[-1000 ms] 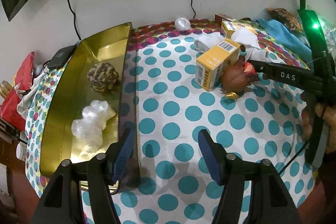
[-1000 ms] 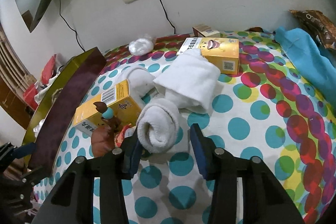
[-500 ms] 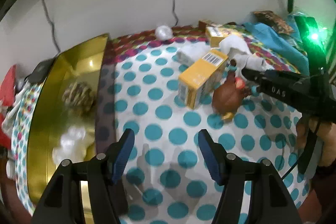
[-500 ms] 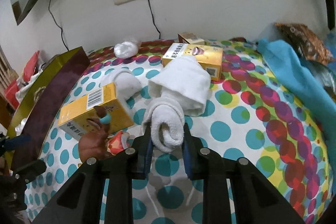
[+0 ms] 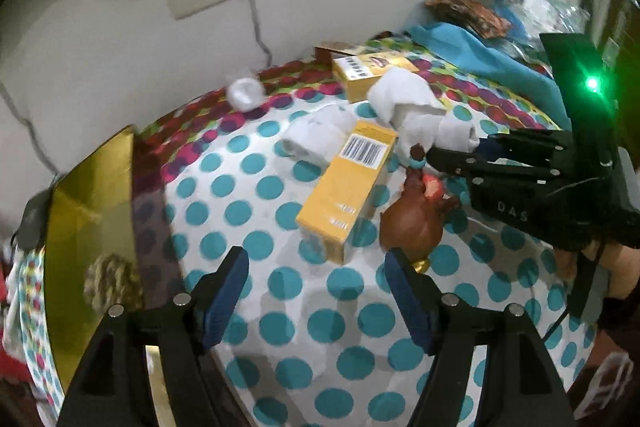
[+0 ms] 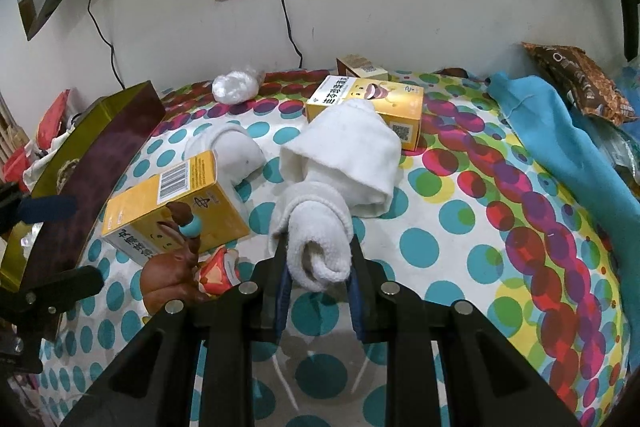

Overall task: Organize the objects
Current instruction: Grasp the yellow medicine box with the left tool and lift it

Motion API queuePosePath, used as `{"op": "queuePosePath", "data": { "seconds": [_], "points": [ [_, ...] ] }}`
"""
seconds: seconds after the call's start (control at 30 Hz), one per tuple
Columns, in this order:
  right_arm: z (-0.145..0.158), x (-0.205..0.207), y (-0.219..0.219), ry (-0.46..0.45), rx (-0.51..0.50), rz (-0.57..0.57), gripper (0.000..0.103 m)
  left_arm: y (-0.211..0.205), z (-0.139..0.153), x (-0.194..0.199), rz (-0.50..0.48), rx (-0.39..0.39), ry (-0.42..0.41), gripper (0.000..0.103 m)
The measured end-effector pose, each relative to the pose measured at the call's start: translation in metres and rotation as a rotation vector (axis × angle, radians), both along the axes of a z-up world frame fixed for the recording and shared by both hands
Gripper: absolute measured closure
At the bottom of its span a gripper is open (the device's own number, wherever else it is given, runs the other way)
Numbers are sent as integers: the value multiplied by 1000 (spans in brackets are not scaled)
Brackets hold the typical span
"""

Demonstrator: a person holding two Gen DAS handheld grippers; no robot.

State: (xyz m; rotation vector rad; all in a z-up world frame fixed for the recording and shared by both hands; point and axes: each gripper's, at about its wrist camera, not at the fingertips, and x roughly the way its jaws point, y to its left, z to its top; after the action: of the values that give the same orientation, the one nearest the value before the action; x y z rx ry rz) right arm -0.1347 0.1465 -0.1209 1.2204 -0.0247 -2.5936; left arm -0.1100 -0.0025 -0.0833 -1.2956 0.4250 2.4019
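In the left wrist view, the left gripper (image 5: 316, 287) is hovering at the bottom centre, jaws spread wide and holding nothing, facing the yellow cardboard box (image 5: 348, 187) and brown toy figurine (image 5: 416, 223) mid-frame.

In the right wrist view, the right gripper (image 6: 318, 273) is squeezing the rolled white sock (image 6: 316, 227) at lower centre, the sock lying on the polka-dot tablecloth (image 6: 452, 227).

Right gripper (image 6: 318, 273) clamped on the near rolled end of a white sock (image 6: 320, 223) — fingers pressed against both sides. Far end of sock lies over a yellow box (image 6: 402, 105). Left of it: second yellow box (image 6: 168, 203), barcode up, with a brown figurine (image 6: 172, 267) touching its near side. Second sock (image 6: 234, 151) behind that box. Gold tray (image 6: 116, 131) at far left — left gripper's fingers (image 6: 48, 207) beside it. Blue cloth (image 6: 560, 147) at right.
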Motion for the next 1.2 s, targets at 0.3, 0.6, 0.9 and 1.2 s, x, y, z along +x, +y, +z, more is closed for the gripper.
{"op": "queuePosePath", "data": {
  "seconds": [0.3,0.6,0.9,1.2],
  "points": [
    [0,1,-2,0,2,-1,81,18,-24,-19,-84,-92,-66,30],
    [-2,-1,-3,-10,-22,-9,79,14,-22,-28,-56,-53,-60,30],
    [-4,-1,-7,-17,-16,-7,79,17,-26,-32,-26,-41,-71,37],
    [-4,0,-9,-17,-13,-6,79,26,-28,-31,-49,-29,-68,65]
  ]
}}
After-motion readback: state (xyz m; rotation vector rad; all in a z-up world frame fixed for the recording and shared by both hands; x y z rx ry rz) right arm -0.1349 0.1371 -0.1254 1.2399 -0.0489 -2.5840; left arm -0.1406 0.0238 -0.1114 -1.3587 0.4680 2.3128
